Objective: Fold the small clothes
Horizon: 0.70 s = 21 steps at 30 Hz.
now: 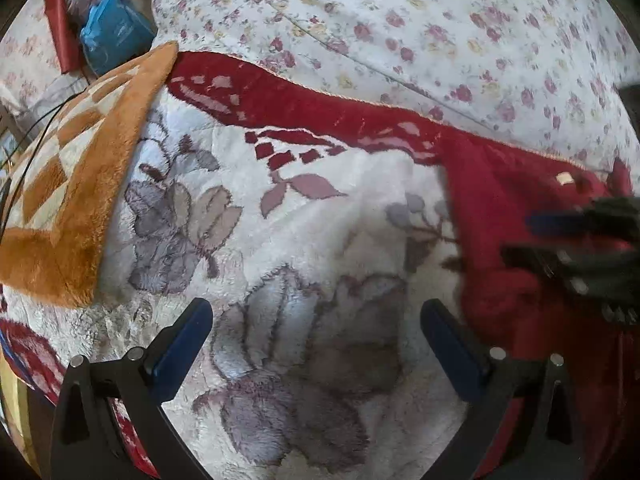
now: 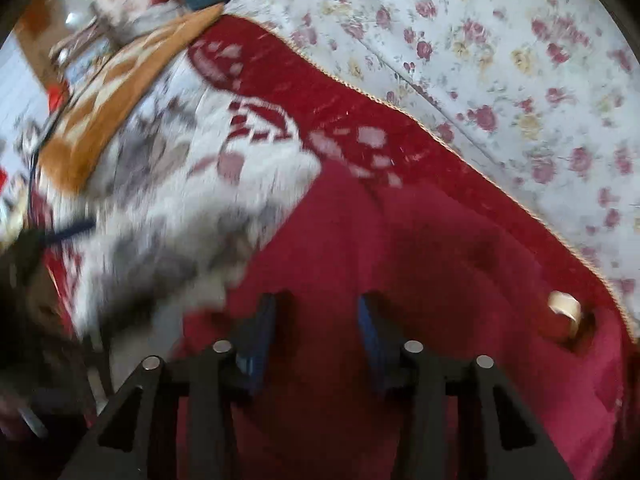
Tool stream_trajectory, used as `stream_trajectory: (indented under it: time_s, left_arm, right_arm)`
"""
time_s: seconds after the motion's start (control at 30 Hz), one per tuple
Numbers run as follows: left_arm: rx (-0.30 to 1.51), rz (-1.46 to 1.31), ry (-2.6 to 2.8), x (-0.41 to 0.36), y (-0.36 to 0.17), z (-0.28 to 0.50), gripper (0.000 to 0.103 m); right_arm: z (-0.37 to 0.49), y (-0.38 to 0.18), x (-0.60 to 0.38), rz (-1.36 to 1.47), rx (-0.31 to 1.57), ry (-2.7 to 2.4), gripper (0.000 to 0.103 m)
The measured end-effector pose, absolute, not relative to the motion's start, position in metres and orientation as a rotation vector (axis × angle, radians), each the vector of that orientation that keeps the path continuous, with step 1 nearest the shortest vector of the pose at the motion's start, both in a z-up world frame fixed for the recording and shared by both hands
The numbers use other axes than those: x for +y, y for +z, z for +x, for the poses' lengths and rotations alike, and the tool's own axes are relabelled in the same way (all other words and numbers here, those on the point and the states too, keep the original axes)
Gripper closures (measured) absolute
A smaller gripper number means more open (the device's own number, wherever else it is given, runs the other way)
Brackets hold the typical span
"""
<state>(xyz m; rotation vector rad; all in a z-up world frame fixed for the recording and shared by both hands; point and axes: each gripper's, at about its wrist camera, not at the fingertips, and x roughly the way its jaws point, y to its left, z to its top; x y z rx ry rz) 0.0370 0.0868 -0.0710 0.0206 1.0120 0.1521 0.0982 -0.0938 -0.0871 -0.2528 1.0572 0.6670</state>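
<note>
Hovering left gripper (image 1: 316, 340) agape; red garment (image 1: 520, 240) edge rightward.

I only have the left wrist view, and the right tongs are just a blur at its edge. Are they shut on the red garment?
Observer: No. The right wrist view shows the right tongs open over the red garment, with nothing pinched between the pads.
Operator: Is there a label I can orient by?
Observer: Yes, a cream loop label lies on the garment to the right of the tongs, close to the blanket's braided edge.
</note>
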Motion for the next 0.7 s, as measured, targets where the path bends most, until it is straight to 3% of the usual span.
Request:
stream_trajectory:
  time_s: [0.07,0.2,0.33,0.37,0.4,0.43,0.5,0.7]
  left_arm:
    - [0.998,0.007,0.140,0.086,-0.068,0.035,0.000]
    - [0.982,-0.054,0.085,0.081,-0.064,0.037,0.000]
    - [0.987,-0.097,0.054,0.078,-0.064,0.044,0.000]
    - [0.995,-0.095,0.055,0.077,-0.065,0.045,0.000]
    - [0.999,-0.086,0.058,0.076,-0.066,0.045,0.000]
    - [1.001,-0.074,0.062,0.075,-0.066,0.045,0.000]
    - [0.985,-0.053,0.079,0.077,-0.064,0.043,0.000]
    - [0.940,-0.075,0.141,0.097,-0.052,0.042,0.000]
  right_arm:
    - [0.106,-0.073,-0.101,-0.183,1.065,0.675,0.047]
    - [0.144,-0.058,-0.088,-0.040,1.070,0.684,0.021]
    - [0.170,-0.085,-0.043,-0.141,1.187,0.667,0.021]
    - [0.174,-0.098,-0.036,-0.184,1.209,0.646,0.026]
    - [0.174,-0.106,-0.034,-0.213,1.199,0.620,0.044]
    - [0.172,-0.106,-0.034,-0.246,1.147,0.602,0.053]
    - [0.170,-0.098,-0.037,-0.213,1.133,0.641,0.090]
    - [0.196,-0.058,-0.037,-0.043,1.012,0.652,0.094]
